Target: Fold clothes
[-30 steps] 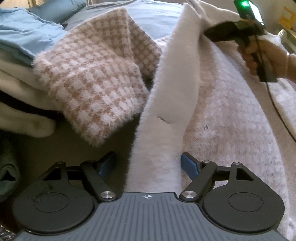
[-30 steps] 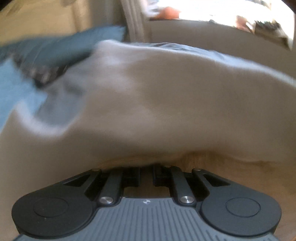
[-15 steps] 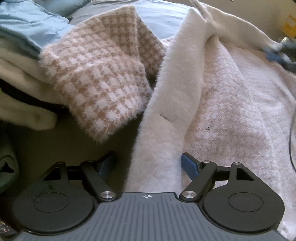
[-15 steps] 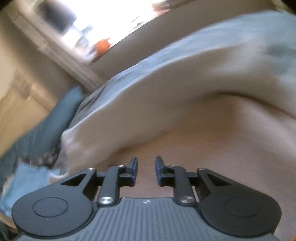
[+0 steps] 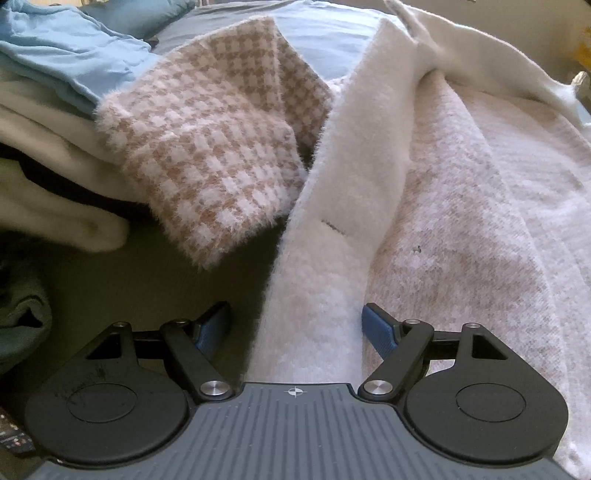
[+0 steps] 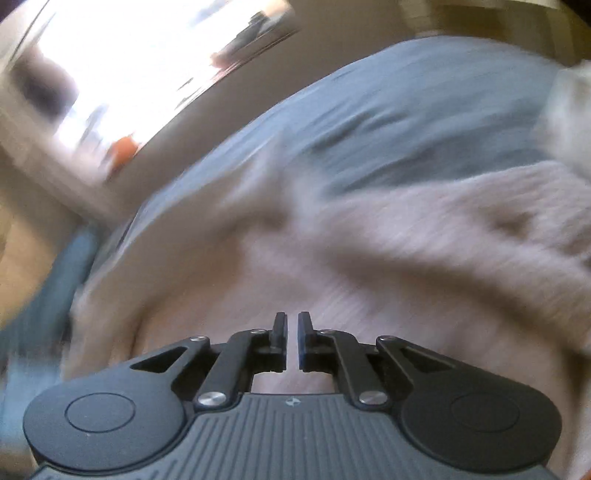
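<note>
A fluffy pink-and-white houndstooth cardigan lies spread on the bed, its sleeve (image 5: 207, 147) folded over at the left. Its white button band (image 5: 332, 221) runs down the middle. The paler inner side of the cardigan body (image 5: 480, 221) fills the right. My left gripper (image 5: 297, 326) is open and low over the cloth, with the white band lying between its blue fingertips (image 5: 376, 328) and no pad pressing on it. My right gripper (image 6: 292, 325) hovers over the same cardigan (image 6: 369, 258) in a blurred view. Its jaws are closing to a narrow slit with nothing between them.
A pile of clothes sits at the left: a light blue piece (image 5: 66, 48), a cream one (image 5: 48, 147) and a dark green one (image 5: 22, 317). The blue bedsheet (image 5: 325, 33) (image 6: 406, 110) stretches beyond the cardigan. A bright window (image 6: 147, 55) lies past the bed.
The hand with the right gripper has left the left wrist view. The right view swept sideways and rolled over the cardigan, and its jaws opened a little and then narrowed. The left gripper stayed put.
</note>
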Demonstrator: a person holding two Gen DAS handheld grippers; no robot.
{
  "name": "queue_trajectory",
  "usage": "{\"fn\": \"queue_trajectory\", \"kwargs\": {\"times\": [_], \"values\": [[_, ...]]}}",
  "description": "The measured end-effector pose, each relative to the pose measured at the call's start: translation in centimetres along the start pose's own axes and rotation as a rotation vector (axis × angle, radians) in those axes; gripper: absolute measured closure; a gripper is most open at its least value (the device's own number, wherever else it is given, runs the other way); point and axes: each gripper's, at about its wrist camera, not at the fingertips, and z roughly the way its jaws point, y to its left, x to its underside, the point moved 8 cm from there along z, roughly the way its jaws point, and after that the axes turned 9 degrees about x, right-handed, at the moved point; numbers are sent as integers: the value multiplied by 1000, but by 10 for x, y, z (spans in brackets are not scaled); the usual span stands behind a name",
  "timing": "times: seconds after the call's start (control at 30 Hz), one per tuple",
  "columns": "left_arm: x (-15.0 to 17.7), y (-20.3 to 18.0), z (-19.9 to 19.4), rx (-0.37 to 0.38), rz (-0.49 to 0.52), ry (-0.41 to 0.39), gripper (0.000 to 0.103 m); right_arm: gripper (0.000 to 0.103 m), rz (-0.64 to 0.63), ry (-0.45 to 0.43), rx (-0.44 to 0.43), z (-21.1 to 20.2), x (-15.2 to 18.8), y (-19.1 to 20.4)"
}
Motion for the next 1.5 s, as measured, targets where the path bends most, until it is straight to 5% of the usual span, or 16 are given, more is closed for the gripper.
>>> {"fn": "queue_trajectory", "kwargs": {"times": [0.07,0.2,0.23,0.37,0.47,0.63,0.7,0.77,0.83,1.0,1.17,1.27,1.37,1.5], "values": [[2,-1,-2,-14,8,2,25,95,-248,19,30,5,29,35],[3,0,-7,-23,7,2,25,97,-551,15,303,31,50,23],[4,1,-8,-25,6,2,25,103,-530,14,345,32,45,3],[6,5,-12,-30,-1,4,25,103,-278,29,272,10,24,-42],[7,8,-14,-27,-11,6,25,97,-376,-12,323,-17,32,-25],[4,7,-9,-19,-5,9,25,82,-600,101,131,-59,107,9],[3,5,-7,-17,0,11,25,78,-730,185,152,-69,145,-4],[3,6,-6,-14,5,16,25,78,-797,248,280,-76,166,-44],[5,8,-7,-8,5,17,25,80,-776,247,366,-93,170,-87],[6,9,-6,5,-1,29,25,72,-540,180,378,-128,139,-89],[6,5,-6,10,-3,27,25,55,-454,105,127,-122,125,-13],[10,3,-12,12,9,23,25,36,-401,109,-48,-105,128,42],[14,2,-20,25,17,18,25,36,-392,155,-192,-87,147,100],[23,3,-32,48,33,18,25,35,-375,167,-271,-72,170,150]]}}
